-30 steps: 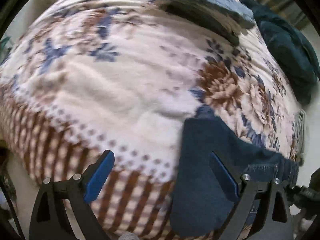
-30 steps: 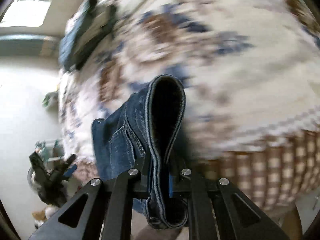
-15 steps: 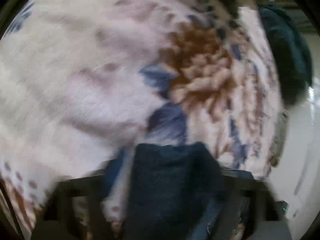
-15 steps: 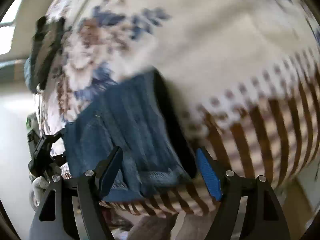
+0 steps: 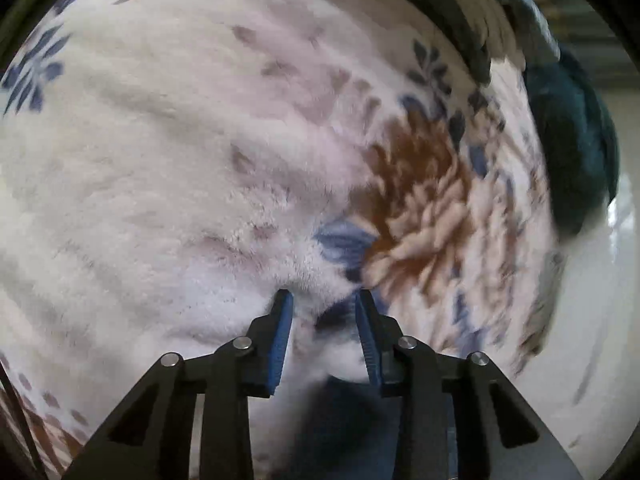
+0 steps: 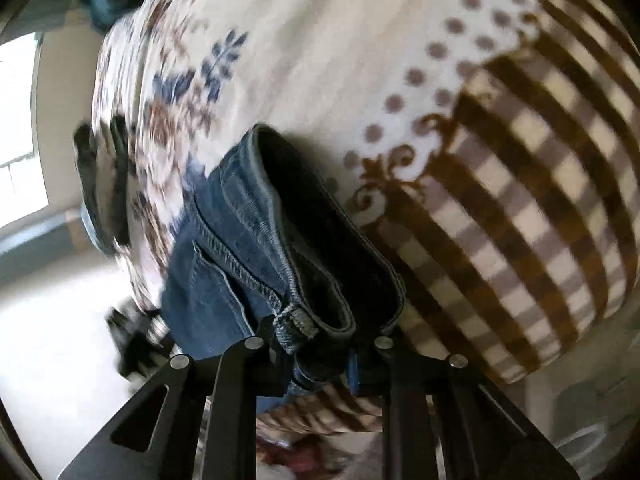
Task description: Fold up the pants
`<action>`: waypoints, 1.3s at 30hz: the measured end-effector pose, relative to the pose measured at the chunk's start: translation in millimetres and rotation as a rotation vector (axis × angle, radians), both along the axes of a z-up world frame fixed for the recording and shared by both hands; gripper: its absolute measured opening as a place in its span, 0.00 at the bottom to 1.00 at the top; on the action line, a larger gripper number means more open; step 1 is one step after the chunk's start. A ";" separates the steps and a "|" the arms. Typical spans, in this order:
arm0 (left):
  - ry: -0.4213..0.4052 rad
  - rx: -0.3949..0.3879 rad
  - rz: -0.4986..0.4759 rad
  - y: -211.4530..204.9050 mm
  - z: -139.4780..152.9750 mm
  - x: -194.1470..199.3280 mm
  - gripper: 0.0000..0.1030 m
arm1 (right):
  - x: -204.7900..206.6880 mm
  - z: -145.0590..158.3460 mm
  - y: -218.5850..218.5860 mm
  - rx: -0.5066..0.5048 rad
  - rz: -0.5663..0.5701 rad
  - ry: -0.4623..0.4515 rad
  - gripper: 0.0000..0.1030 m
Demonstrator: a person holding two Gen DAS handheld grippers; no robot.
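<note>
The blue denim pants (image 6: pixel 224 260) lie on a floral blanket (image 6: pixel 360 40) near the bed's edge, with the waistband folded open toward the right wrist camera. My right gripper (image 6: pixel 320 344) is closing, and the waistband fold fills the space between its fingers. In the left wrist view my left gripper (image 5: pixel 322 294) points steeply down into the blanket (image 5: pixel 160 160) and is also closing. A bulge of white fluff and dark denim (image 5: pixel 344 420) sits between its blue pads (image 5: pixel 280 344). Motion blurs both views.
A dark teal cloth (image 5: pixel 572 152) lies at the bed's far right edge, and a dark folded garment (image 5: pixel 460 12) lies beyond it. The blanket's brown checked border (image 6: pixel 520 220) hangs over the bed's edge. Pale floor (image 6: pixel 48 340) shows on the left.
Both grippers came down close to the bed. The left jaws went from wide open to narrow around the pants. The right gripper let go of the waistband, opened wide, then closed on it again.
</note>
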State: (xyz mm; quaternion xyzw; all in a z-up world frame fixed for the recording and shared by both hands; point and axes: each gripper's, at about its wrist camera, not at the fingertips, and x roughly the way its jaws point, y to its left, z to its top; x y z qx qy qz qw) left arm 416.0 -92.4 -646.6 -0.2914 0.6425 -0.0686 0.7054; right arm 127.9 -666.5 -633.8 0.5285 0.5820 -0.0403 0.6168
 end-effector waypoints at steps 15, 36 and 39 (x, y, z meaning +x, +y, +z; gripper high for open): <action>0.034 0.013 -0.086 -24.5 10.0 -81.3 0.63 | 11.9 12.4 34.7 -0.034 0.043 -0.042 0.24; 0.016 -0.034 -0.103 -48.1 -21.5 -21.8 0.32 | -23.2 -15.8 29.0 0.092 -0.021 -0.020 0.68; 0.064 -0.204 0.030 -15.7 -42.0 -24.7 0.24 | -11.3 -18.7 44.7 0.049 0.004 -0.039 0.68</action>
